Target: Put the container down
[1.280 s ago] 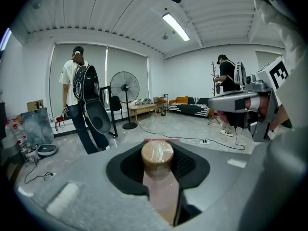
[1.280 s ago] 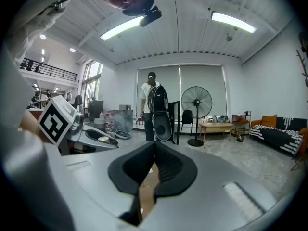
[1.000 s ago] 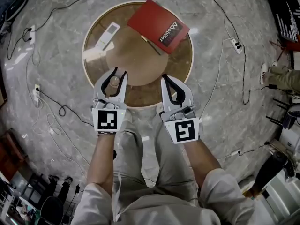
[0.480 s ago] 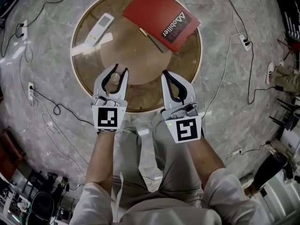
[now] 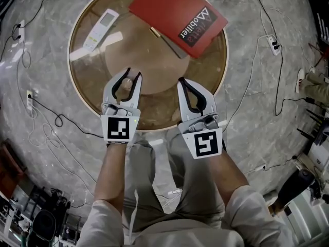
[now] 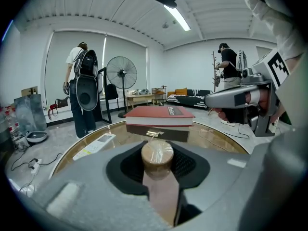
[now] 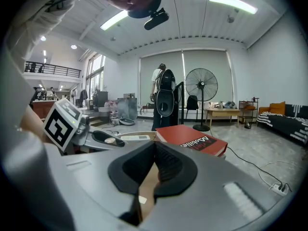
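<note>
Here, the container (image 6: 157, 156) hangs above the round table (image 5: 164, 78).
The left gripper (image 5: 132, 76) clamps it upright, with the near part of the tabletop straight below; the right gripper (image 5: 181, 81) beside it is closed and empty.

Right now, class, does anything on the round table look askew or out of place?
The red book lies at a slant, and one corner seems to jut past the rim of the table. Nothing looks spilled or broken.

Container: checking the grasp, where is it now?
Head view, left of centre: the container is clamped between the fingers of the left gripper, over the round table's near side.
</note>
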`<state>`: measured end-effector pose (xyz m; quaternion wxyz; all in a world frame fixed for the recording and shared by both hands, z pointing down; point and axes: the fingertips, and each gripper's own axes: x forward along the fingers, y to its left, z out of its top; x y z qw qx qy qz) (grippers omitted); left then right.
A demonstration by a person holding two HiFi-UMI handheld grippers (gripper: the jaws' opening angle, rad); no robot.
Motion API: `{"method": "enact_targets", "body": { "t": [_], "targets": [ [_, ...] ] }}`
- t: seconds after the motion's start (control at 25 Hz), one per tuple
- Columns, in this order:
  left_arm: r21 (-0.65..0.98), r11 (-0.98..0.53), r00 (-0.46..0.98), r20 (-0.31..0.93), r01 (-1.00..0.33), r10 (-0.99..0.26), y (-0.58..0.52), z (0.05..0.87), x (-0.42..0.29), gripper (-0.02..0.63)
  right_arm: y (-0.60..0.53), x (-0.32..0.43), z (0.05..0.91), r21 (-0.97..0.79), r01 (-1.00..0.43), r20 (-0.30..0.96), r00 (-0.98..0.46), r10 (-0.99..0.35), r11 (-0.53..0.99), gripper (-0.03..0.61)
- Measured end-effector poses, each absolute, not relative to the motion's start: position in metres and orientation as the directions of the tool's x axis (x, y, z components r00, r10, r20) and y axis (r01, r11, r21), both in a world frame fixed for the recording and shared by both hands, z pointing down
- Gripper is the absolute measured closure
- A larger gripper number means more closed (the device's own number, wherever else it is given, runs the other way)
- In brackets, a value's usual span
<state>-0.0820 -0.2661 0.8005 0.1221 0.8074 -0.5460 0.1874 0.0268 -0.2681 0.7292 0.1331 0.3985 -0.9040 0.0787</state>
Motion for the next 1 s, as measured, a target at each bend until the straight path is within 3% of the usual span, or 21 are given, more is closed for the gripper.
{"method": "enact_targets", "body": {
  "t": [1.0],
  "targets": [
    [-0.007, -0.388, 0.355, 0.385, -0.922, -0.852, -0.271, 0.811, -0.078, 0.488, -0.264, 0.029, 0.757, -0.039, -0.726, 0.309, -0.662, -0.683, 0.686, 0.577]
  ]
}}
